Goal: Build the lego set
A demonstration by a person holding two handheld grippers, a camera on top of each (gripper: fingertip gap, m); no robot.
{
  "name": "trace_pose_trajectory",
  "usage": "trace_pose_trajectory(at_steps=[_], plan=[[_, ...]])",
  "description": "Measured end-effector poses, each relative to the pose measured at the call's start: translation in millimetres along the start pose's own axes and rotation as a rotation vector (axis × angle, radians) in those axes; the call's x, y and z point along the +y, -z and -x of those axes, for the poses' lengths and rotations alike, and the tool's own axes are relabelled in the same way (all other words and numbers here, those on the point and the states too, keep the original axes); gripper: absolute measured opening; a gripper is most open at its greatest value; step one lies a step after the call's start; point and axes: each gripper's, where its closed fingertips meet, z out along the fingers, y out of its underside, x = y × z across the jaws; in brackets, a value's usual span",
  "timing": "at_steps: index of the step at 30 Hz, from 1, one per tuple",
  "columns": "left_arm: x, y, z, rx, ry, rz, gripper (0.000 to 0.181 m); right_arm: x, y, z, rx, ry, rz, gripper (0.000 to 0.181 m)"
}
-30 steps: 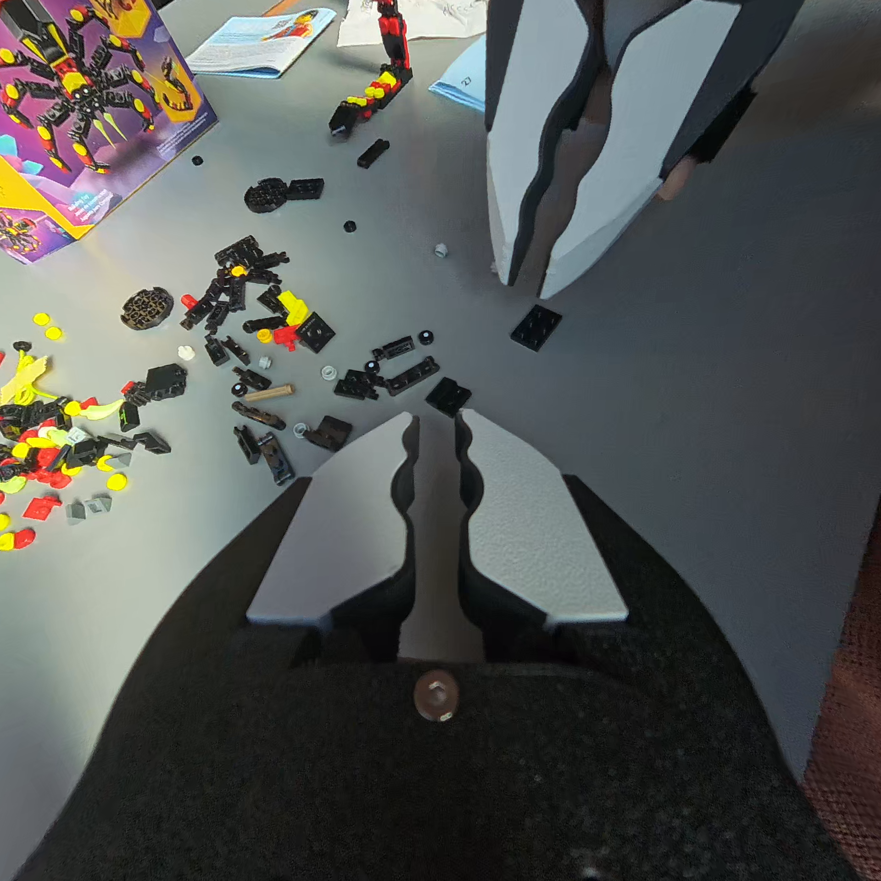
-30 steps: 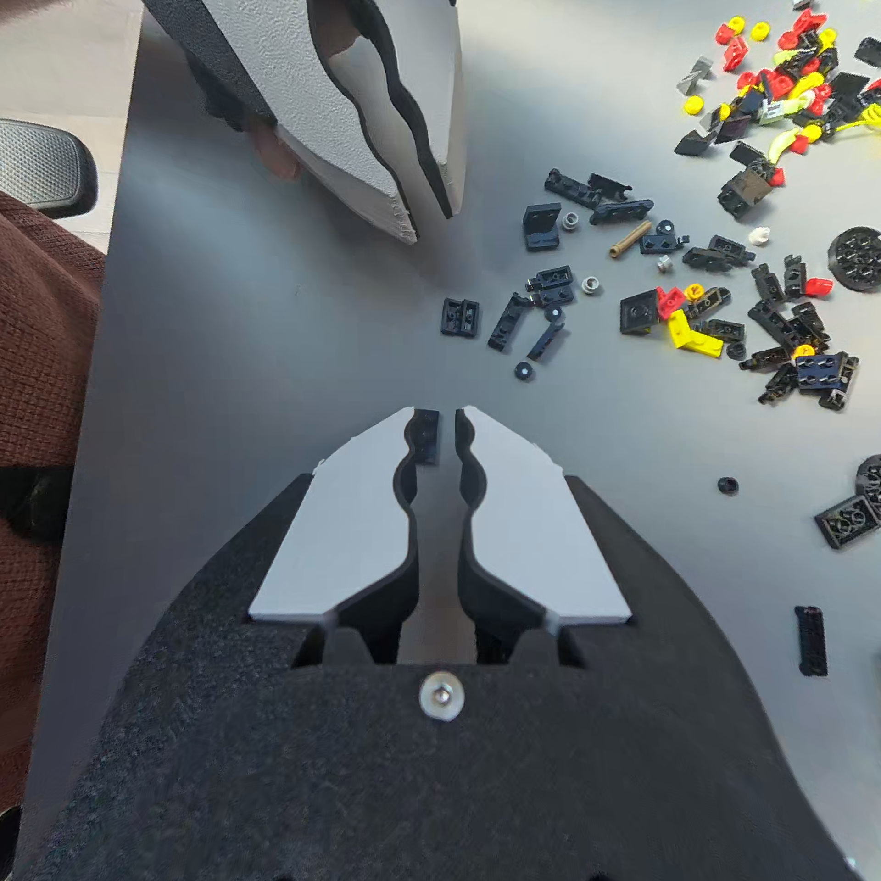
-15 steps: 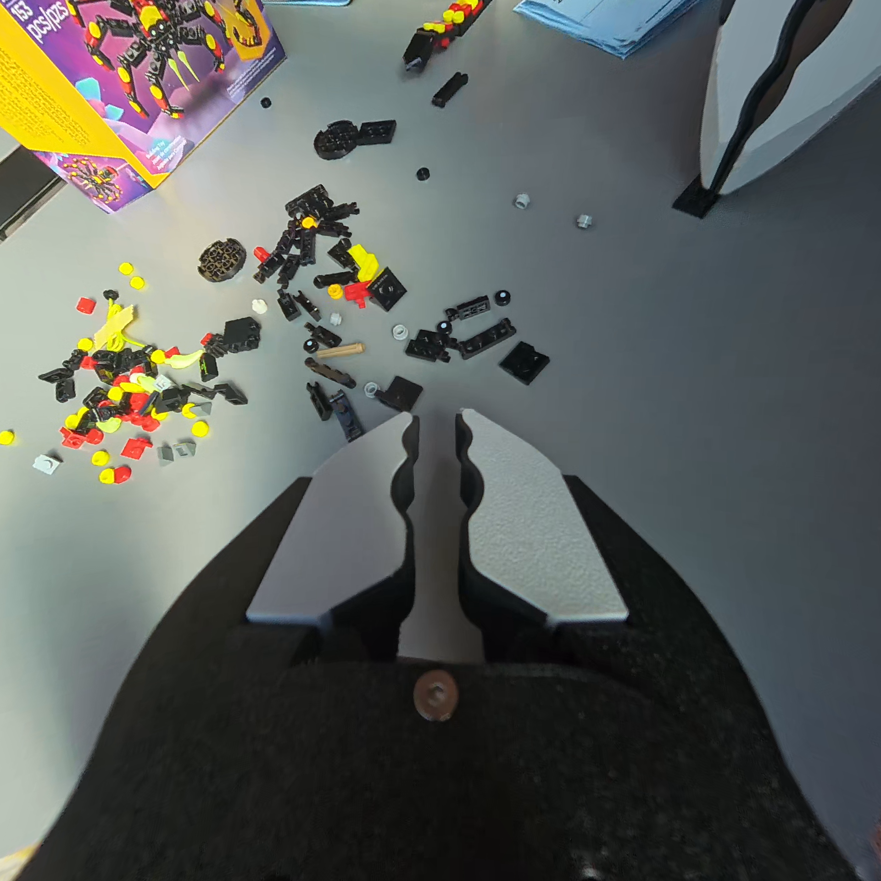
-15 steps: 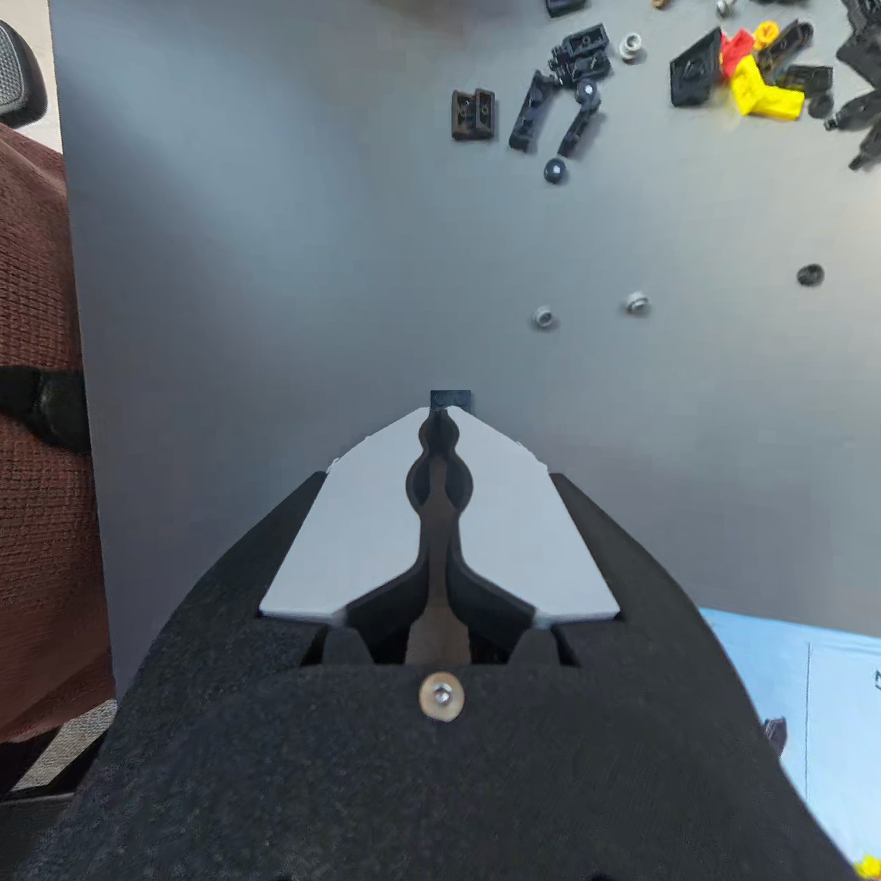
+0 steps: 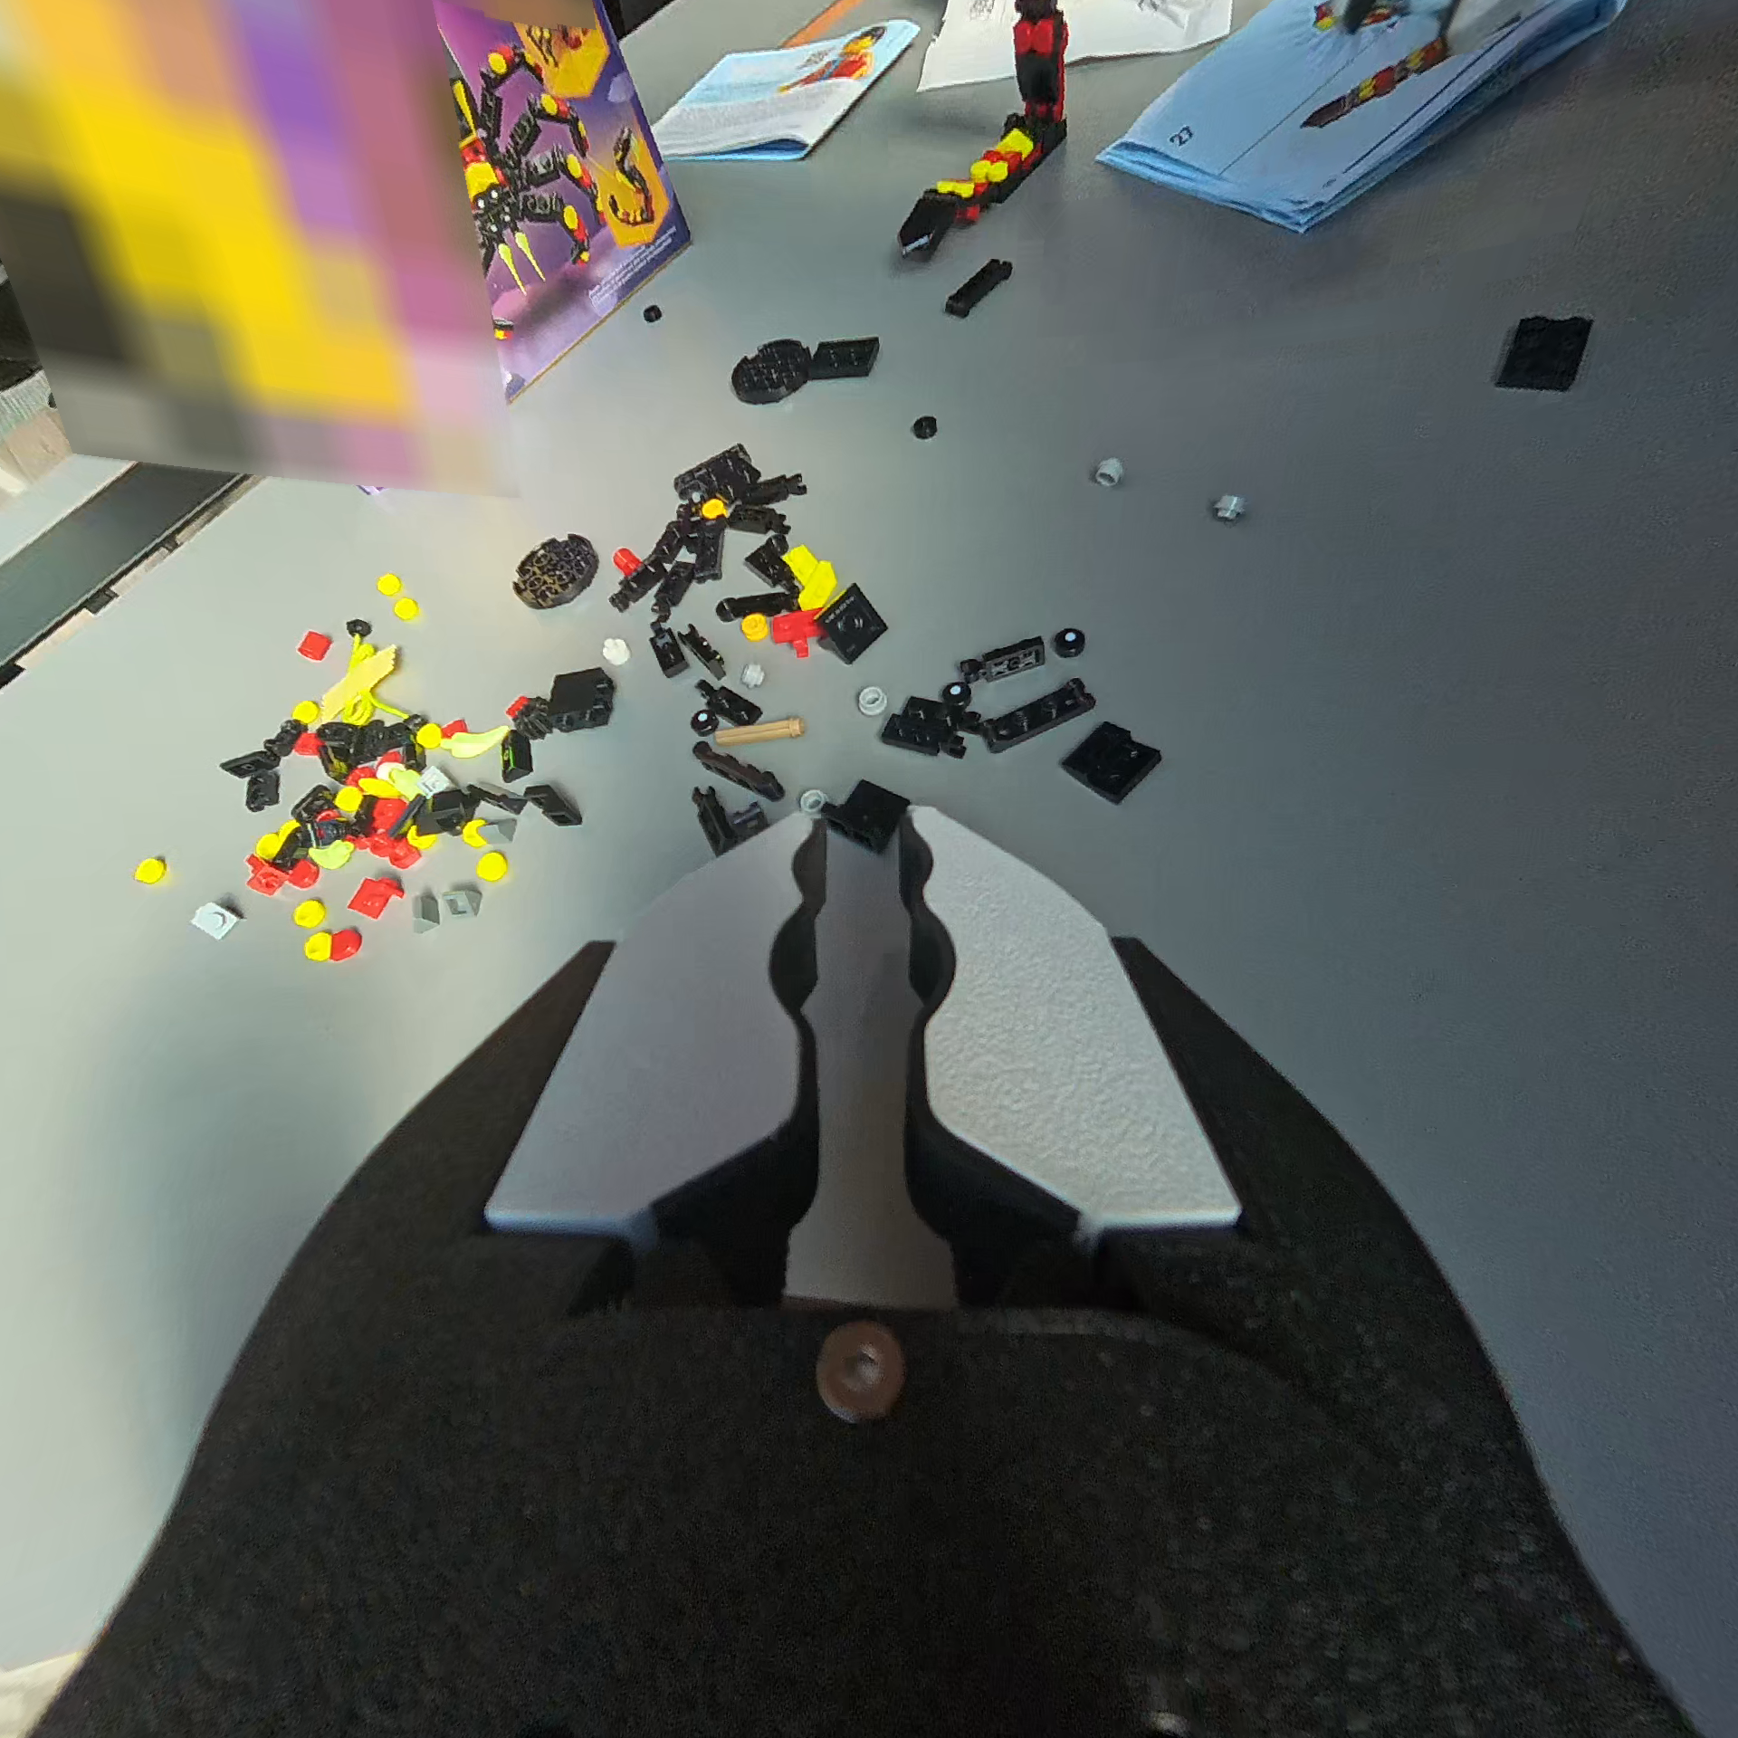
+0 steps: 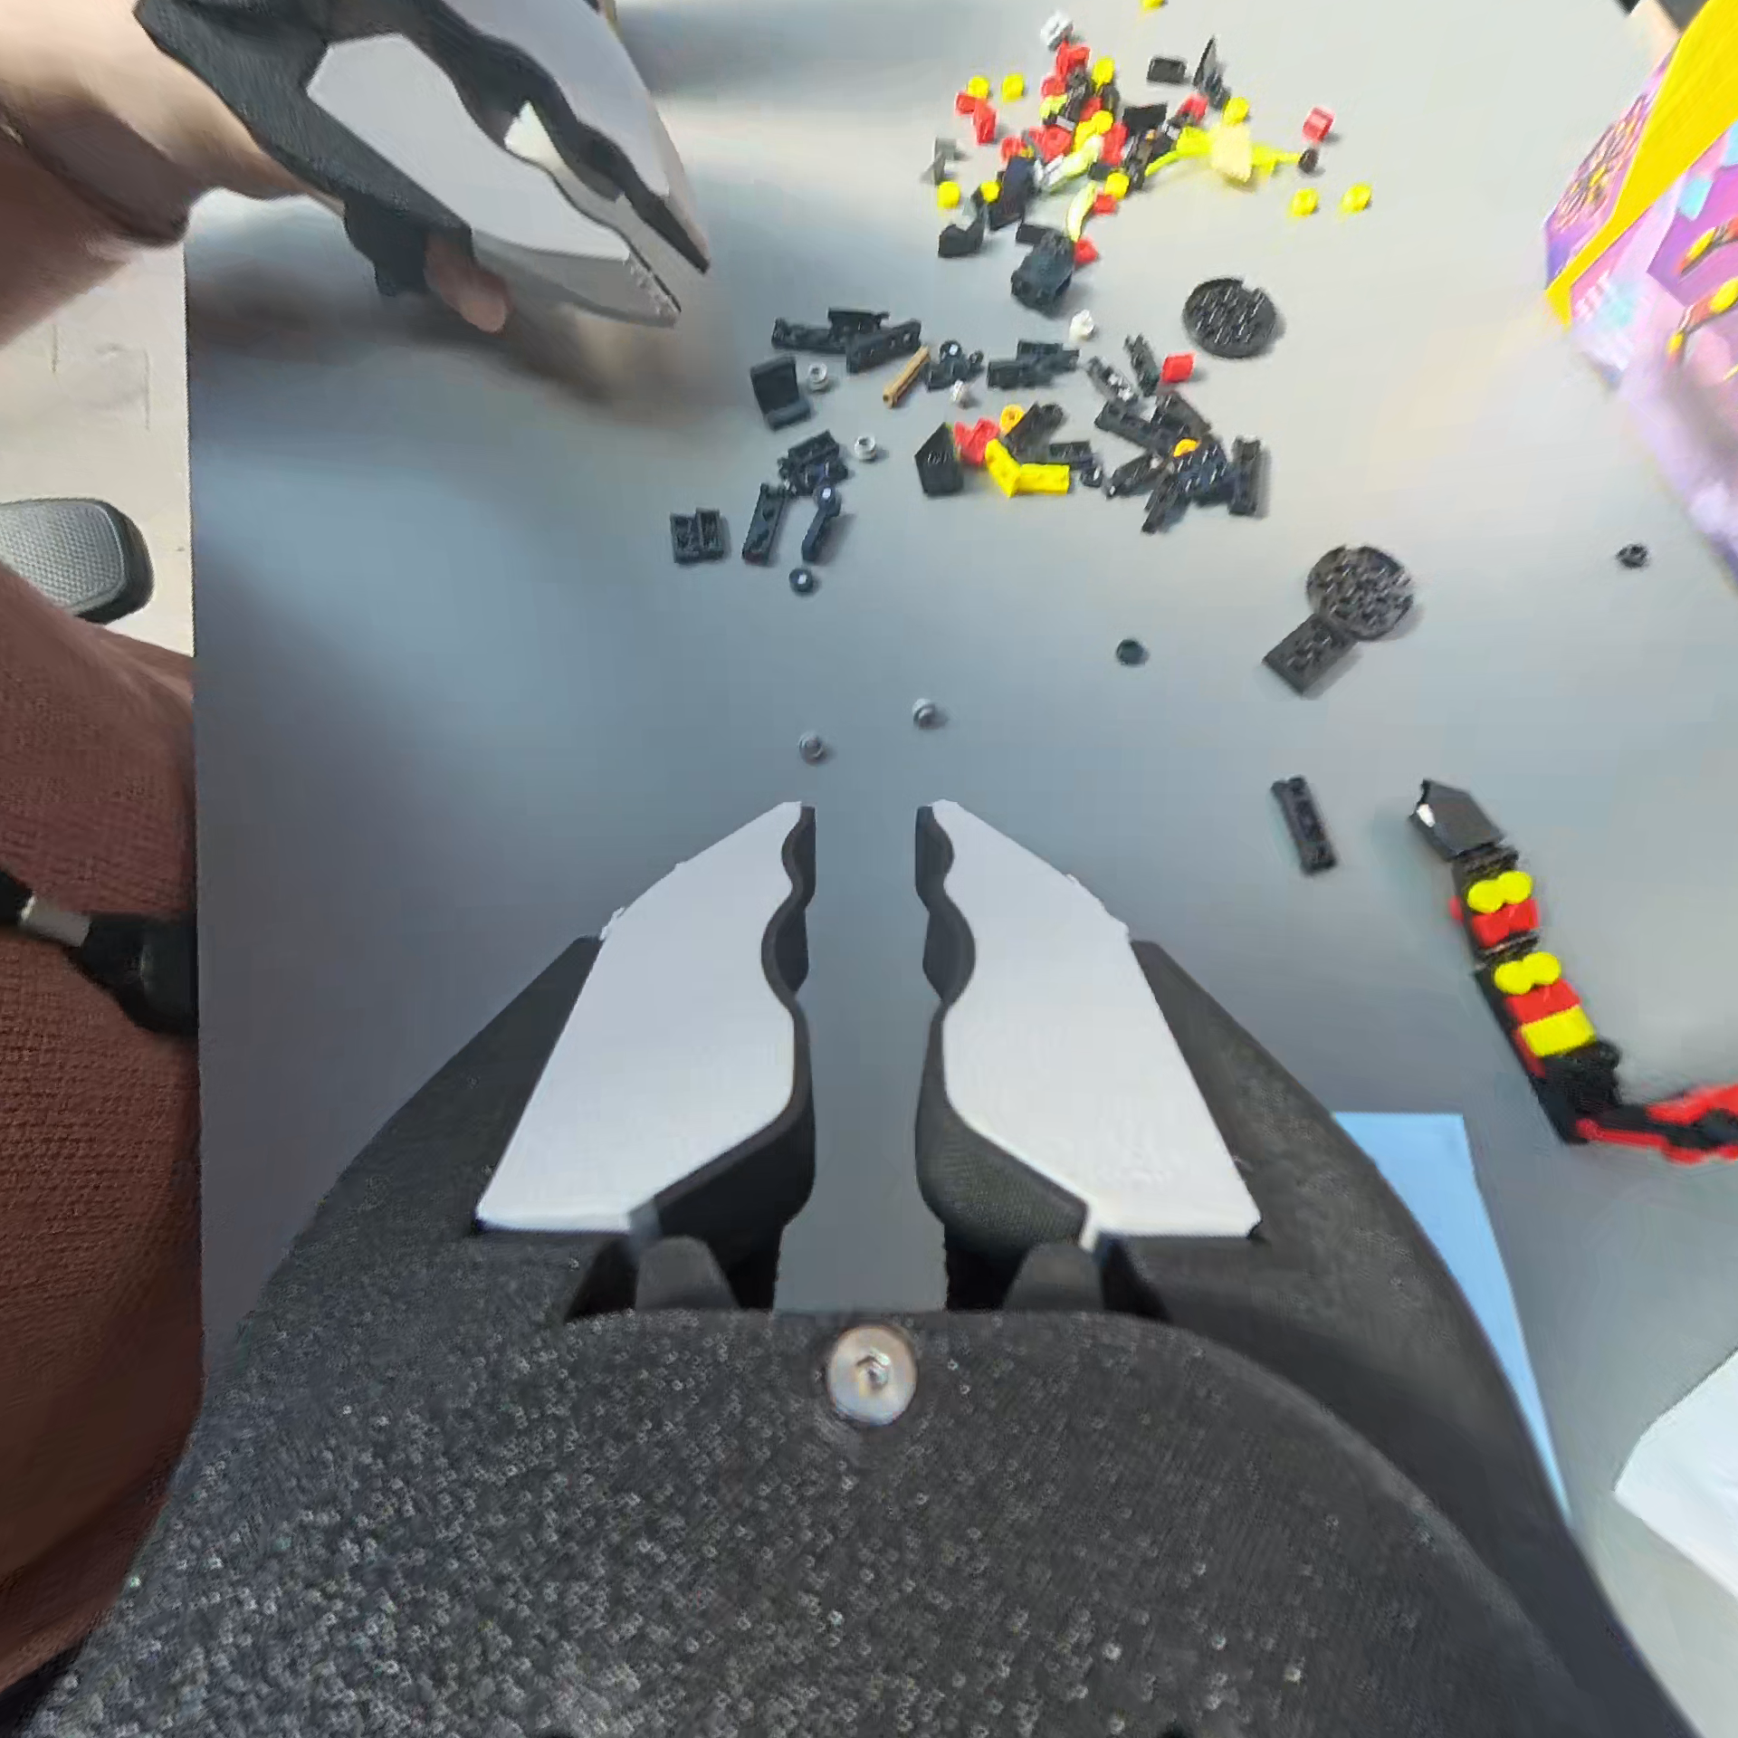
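Note:
Loose black, red and yellow lego pieces (image 5: 752, 611) lie scattered on the grey table (image 5: 1317, 752); they also show in the right wrist view (image 6: 1034, 395). A built black, red and yellow leg (image 5: 987, 179) lies at the back, and to the right of my right gripper (image 6: 1524, 978). My left gripper (image 5: 861, 820) is open, with a small black piece (image 5: 870, 809) just past its tips; it also shows at upper left (image 6: 672, 282). My right gripper (image 6: 865, 813) is open and empty. A black square plate (image 5: 1542, 353) lies alone.
The purple and yellow set box (image 5: 564, 188) stands at the back left, also seen at right (image 6: 1655, 235). A blue instruction booklet (image 5: 1364, 103) and white leaflets (image 5: 781, 85) lie at the back. Two grey studs (image 6: 812, 748) lie ahead of my right gripper. A brown sleeve (image 6: 85, 940) is beyond the table's left edge. One gripper's finger ends stand about 20 cm off the other's. The small black piece (image 5: 870, 809) is about 4 cm from my left fingertips and 20 cm from my right. It turns up in the right wrist view (image 6: 789, 399) as well.
My right gripper, shut on the black square plate half a second ago, has opened and drawn back; the plate now lies on the table. My left gripper has moved up to the small black piece.

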Motion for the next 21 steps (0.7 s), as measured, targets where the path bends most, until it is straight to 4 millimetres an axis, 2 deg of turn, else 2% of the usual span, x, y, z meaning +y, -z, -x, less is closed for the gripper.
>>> trace_pose_trajectory(at_steps=[3, 6, 9, 11, 14, 17, 21], plan=[[-8.2, -3.0, 6.9, -0.075, -0.071, -0.067, 0.014, -39.0, -22.5, -32.0, 0.041, 0.056, -0.025, 0.020], [-7.8, -6.4, 12.5, -0.130, -0.130, -0.077, 0.016, -68.7, -60.3, -60.8, 0.054, 0.134, -0.006, 0.020], [-12.7, -4.3, 14.7, -0.154, -0.136, -0.103, 0.021, -90.6, -98.6, -77.5, -0.013, 0.113, -0.012, 0.026], [-11.0, -3.8, 18.3, -0.179, -0.124, -0.102, 0.027, -102.7, -119.5, -83.4, -0.057, 0.105, -0.034, 0.031], [-13.2, -1.4, 19.0, -0.208, -0.139, -0.124, 0.023, -116.7, -146.7, -95.4, -0.033, 0.155, -0.037, 0.034], [-17.8, 1.4, 21.0, -0.246, -0.181, -0.155, 0.012, -128.4, -169.9, -103.6, -0.020, 0.211, 0.004, 0.029], [-17.3, -0.4, 19.2, -0.226, -0.170, -0.157, 0.008, -143.4, -197.2, -121.3, 0.011, 0.309, 0.048, 0.022]])
